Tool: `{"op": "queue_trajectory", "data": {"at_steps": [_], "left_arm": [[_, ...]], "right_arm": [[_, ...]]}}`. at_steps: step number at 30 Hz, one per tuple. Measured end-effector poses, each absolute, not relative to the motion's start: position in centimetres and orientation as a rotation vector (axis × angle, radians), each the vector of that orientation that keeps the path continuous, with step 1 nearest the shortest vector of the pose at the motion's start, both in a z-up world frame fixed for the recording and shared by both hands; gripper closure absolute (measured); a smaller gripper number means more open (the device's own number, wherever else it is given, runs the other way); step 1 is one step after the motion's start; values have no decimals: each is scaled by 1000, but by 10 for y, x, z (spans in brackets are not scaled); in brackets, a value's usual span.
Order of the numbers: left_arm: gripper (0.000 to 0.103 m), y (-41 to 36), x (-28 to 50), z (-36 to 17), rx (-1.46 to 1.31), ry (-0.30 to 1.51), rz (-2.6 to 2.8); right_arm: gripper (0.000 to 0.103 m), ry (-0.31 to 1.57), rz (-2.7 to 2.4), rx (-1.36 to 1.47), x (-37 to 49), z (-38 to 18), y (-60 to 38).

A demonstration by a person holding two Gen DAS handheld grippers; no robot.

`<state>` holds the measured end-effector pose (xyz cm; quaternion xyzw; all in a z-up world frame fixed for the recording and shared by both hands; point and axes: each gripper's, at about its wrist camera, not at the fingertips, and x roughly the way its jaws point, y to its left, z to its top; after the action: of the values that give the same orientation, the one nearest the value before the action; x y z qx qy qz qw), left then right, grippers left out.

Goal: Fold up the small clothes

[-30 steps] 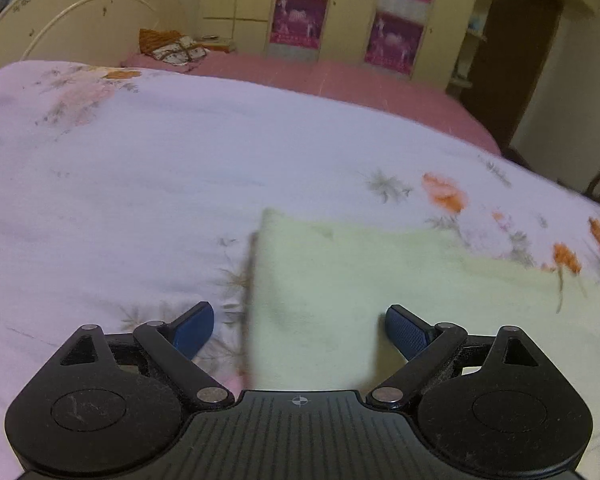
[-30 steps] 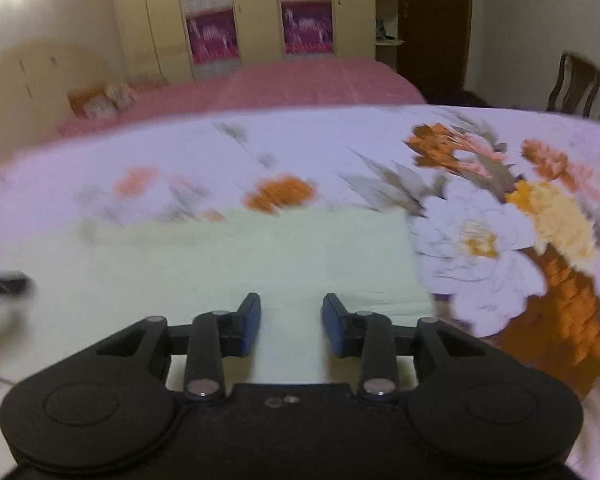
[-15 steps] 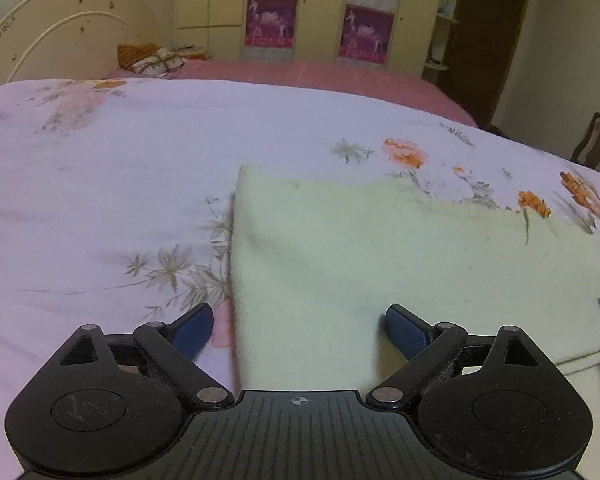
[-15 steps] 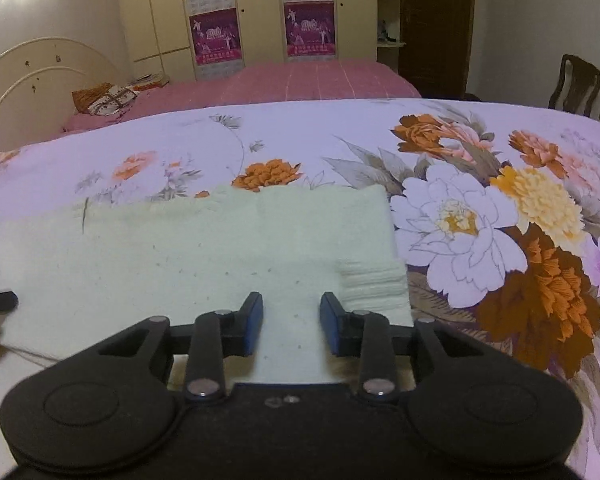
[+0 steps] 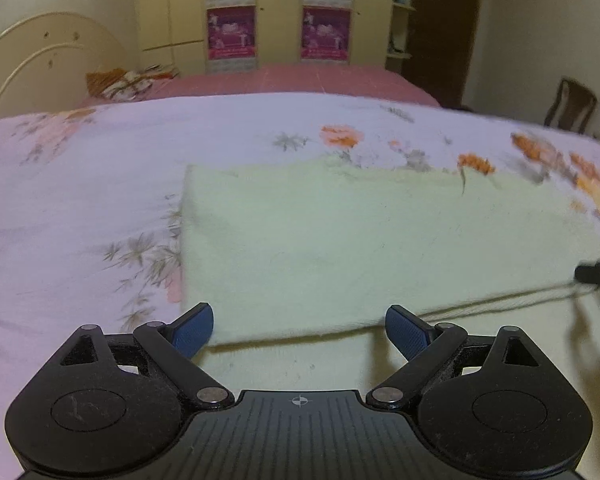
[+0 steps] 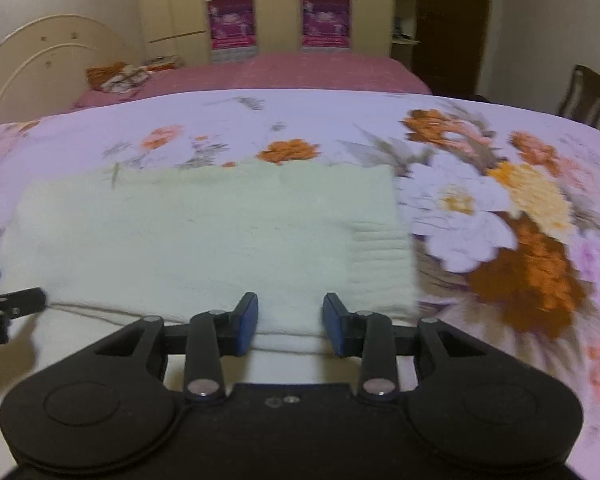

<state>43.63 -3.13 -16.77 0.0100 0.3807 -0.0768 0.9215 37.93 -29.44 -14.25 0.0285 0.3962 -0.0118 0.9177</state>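
This is a home bedroom. A bed with a flowered cover fills the foreground, and a second bed in pink with a curved cream headboard stands behind it. Tall cream wardrobes line the far wall, and a wooden chair sits at the right.

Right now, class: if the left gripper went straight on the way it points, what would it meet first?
Probably the pale green knitted garment on the floral bedspread: its folded near edge lies just ahead of the open left gripper, though depth is uncertain.
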Motion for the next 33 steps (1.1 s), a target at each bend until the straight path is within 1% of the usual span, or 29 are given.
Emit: {"op": "queue_trajectory", "data": {"at_steps": [1,5,10,11,12,14,17,24,29,33], "left_arm": [[11,-32,431,-164,3,787,-160],[11,-46,416,-163,-14,804,-200],[11,-63,397,-181,15,861,-206],[9,-64,395,-185,31,856,-204],[3,-65,392,-188,58,838,-206],[1,-62,393,-189,49,842,-203],[1,-59,392,-187,50,860,-190],[0,-61,388,-188,51,856,-144],[0,-65,387,-180,40,903,-82],[0,-65,362,-161,-13,868,-67]], "right_arm": [[66,808,-6,73,373,-139,-294],[67,814,78,149,355,-134,-282],[68,827,147,77,340,-136,-248],[68,836,150,73,338,-139,-245],[68,851,151,70,337,-143,-244],[68,881,127,20,336,-152,-243],[67,872,105,-8,330,-153,-253],[66,876,53,28,309,-156,-299],[59,904,79,-10,313,-154,-294],[58,880,161,72,304,-141,-293]]}}
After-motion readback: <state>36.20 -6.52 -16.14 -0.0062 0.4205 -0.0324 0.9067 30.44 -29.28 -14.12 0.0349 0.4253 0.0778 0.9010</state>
